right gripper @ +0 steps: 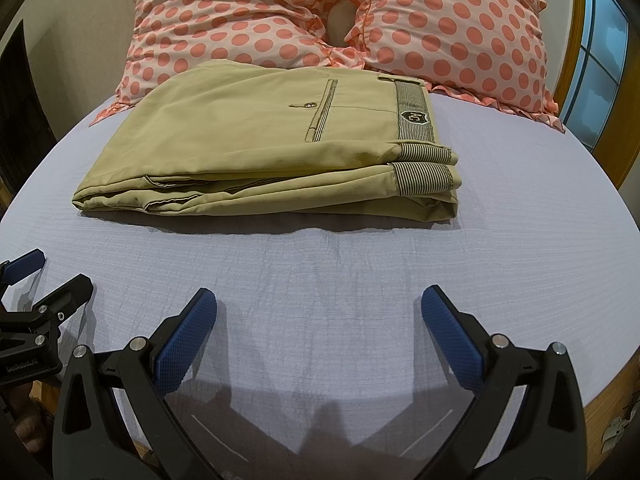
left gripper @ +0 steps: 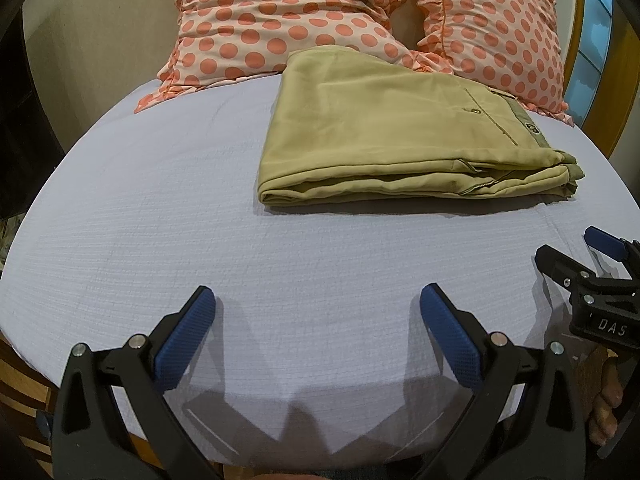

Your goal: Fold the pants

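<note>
Khaki pants (left gripper: 392, 128) lie folded in a flat stack on the pale lilac bed sheet (left gripper: 160, 220); they also show in the right wrist view (right gripper: 256, 148), waistband with striped lining to the right. My left gripper (left gripper: 318, 300) is open and empty, low over the sheet, well short of the pants. My right gripper (right gripper: 319, 300) is open and empty too, near the bed's front edge. Each gripper shows at the edge of the other's view: the right one (left gripper: 576, 252), the left one (right gripper: 60, 276).
Two pink pillows with coral dots (right gripper: 248, 20) (right gripper: 460, 28) lean behind the pants; they also show in the left wrist view (left gripper: 256, 20). A wooden frame and window (right gripper: 600, 60) stand at the right. The bed's front edge (right gripper: 600, 392) is near the grippers.
</note>
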